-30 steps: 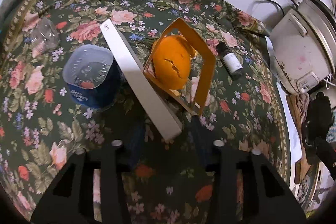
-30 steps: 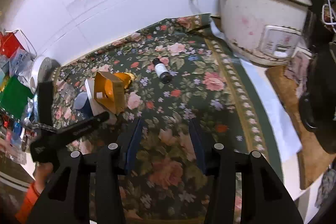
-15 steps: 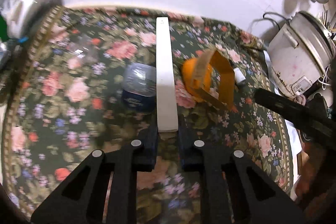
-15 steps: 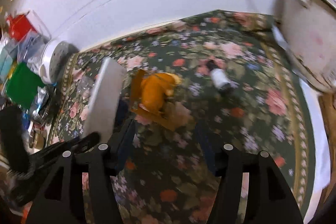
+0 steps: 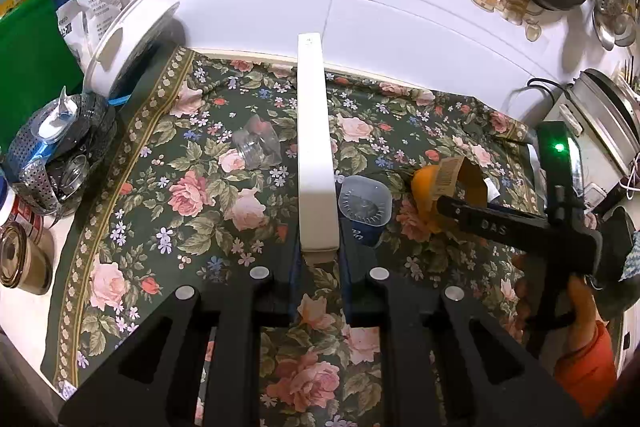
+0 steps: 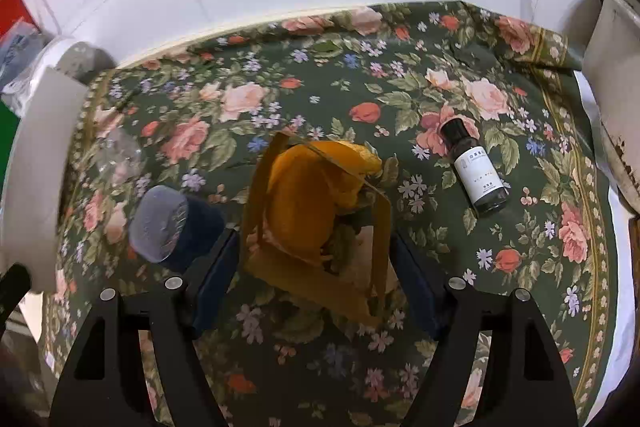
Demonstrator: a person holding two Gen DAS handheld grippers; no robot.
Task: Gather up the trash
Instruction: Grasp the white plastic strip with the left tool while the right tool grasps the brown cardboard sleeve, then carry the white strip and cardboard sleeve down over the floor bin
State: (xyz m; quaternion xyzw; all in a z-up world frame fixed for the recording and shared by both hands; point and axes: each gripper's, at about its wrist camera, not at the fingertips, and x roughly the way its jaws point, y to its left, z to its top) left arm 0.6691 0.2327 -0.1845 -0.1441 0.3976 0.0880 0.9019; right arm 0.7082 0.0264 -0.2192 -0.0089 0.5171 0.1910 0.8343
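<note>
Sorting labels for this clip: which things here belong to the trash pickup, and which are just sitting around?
Part of the job:
- long white flat box, clamped in the left gripper
- orange cardboard sleeve with orange peel, between the opening right gripper jaws
- blue plastic cup
- small dark bottle

Lying about:
- white rice cooker
- metal steamer basket

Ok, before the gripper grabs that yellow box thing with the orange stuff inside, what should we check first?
1. Right gripper opening, yellow cardboard box between its fingers: ok.
2. Pads pressing the box: not ok, they stand apart from it.
3. Left gripper shut on the long white box: ok.
4. Blue cup with clear lid beside the left finger, might get bumped: cannot tell.
5. Small dark bottle with white label out of the way: ok.
</note>
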